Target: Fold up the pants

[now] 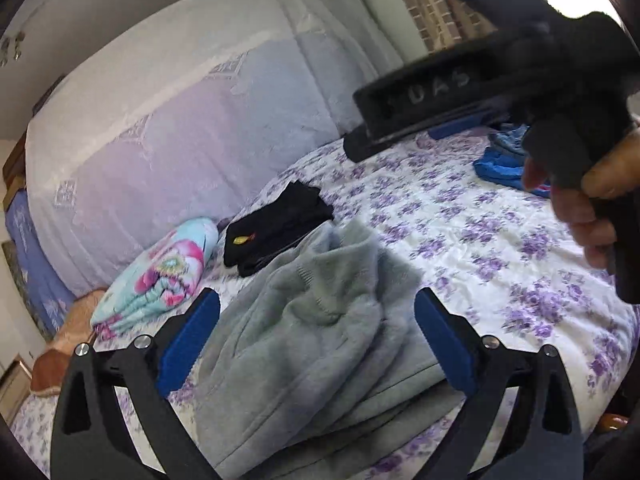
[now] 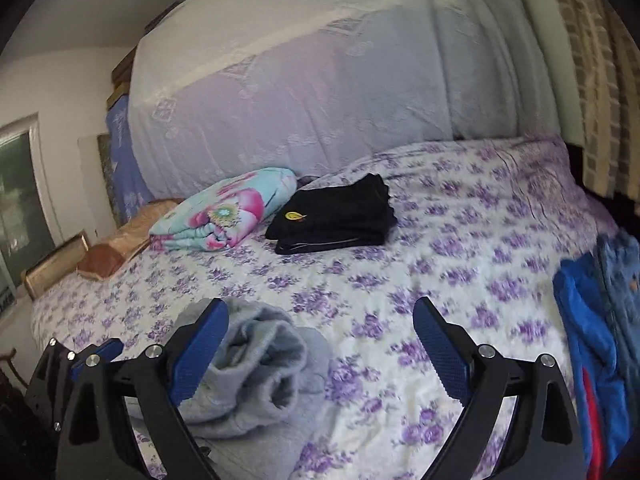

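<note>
Grey sweatpants (image 1: 320,320) lie bunched on the floral bedsheet (image 1: 460,240), between the blue pads of the left tongs (image 1: 318,344), which stand wide and grip nothing. Right tongs (image 2: 320,356) also wide, empty, over the sheet beside the pants. Folded black garment (image 2: 336,216) and floral blanket (image 2: 224,212) lie beyond

The crumpled grey pants (image 1: 320,320) look like soft, matt fleece with ribbed knit hems. Beneath them the white bed sheet with purple flowers (image 2: 460,260) is smooth cotton-like cloth. The left tongs (image 1: 318,340) wear blue, finely textured pads (image 1: 440,340) on matt black plastic, with shiny metal bolts.
</note>
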Demonstrator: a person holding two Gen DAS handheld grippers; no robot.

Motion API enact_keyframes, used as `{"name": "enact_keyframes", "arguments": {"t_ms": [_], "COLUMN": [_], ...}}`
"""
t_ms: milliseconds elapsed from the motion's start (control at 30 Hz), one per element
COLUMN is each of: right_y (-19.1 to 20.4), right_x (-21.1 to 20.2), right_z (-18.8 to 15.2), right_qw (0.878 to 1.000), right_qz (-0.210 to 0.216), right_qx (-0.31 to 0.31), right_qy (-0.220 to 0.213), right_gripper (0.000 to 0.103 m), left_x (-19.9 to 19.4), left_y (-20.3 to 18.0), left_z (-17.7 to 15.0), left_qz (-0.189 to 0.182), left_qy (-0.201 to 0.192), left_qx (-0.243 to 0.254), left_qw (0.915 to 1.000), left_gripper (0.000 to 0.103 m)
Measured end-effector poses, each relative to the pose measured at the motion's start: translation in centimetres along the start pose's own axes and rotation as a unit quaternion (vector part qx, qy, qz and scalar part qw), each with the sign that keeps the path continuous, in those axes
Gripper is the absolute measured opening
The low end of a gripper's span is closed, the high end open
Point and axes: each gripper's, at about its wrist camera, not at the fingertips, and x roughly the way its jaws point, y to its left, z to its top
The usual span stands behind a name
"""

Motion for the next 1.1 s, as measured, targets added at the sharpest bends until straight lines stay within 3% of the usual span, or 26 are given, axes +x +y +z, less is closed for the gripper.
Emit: {"name": "enact_keyframes", "arguments": {"t_ms": [67,167,300,433,467,600,733,900,1000,1100], "right_y": [2.8,4.4,2.2,-1.9,-2.9,-5.9,-5.8,-2.7,-0.1,1.9], "right_x": [1.7,4.2,6.3,6.5,6.9,8.8,9.3,5.9,5.5,7.1], "right_z": [1.0,1.0,-1.8,-6.3,-7.4,-10.4,-9.7,-4.9,-1.9,-0.4], "right_qw": [0.999,0.996,0.995,0.991,0.989,0.98,0.977,0.992,0.996,0.996], "right_qz": [0.013,-0.006,-0.04,-0.056,-0.049,0.005,0.024,-0.012,-0.001,-0.019], "right_qx": [-0.047,-0.072,-0.041,0.015,0.036,0.115,0.124,0.061,0.016,-0.025], "right_qy": [0.021,0.046,0.082,0.125,0.137,0.164,0.171,0.109,0.089,0.088], "right_gripper": [0.094,0.094,0.094,0.098,0.099,0.099,0.099,0.099,0.099,0.099], "left_x": [0.8,1.4,3.6,8.1,8.7,9.1,9.5,8.4,7.8,7.5], "left_y": [2.1,5.7,9.6,8.3,7.6,3.9,4.8,6.4,6.6,6.0], "left_z": [-0.4,-1.0,-1.8,-3.4,-3.9,-5.4,-5.1,-3.7,-2.5,-1.7], "left_qz": [-0.001,-0.024,-0.059,-0.122,-0.122,-0.068,-0.086,-0.096,-0.102,-0.096], "left_qy": [0.028,0.051,0.089,0.175,0.185,0.164,0.179,0.188,0.182,0.175], "left_qx": [-0.035,-0.113,-0.215,-0.215,-0.207,-0.124,-0.145,-0.18,-0.187,-0.176], "left_qw": [0.999,0.992,0.9708,0.953,0.9529,0.9762,0.9692,0.9607,0.96,0.9641], "left_gripper": [0.096,0.096,0.096,0.096,0.096,0.099,0.099,0.098,0.098,0.098]}}
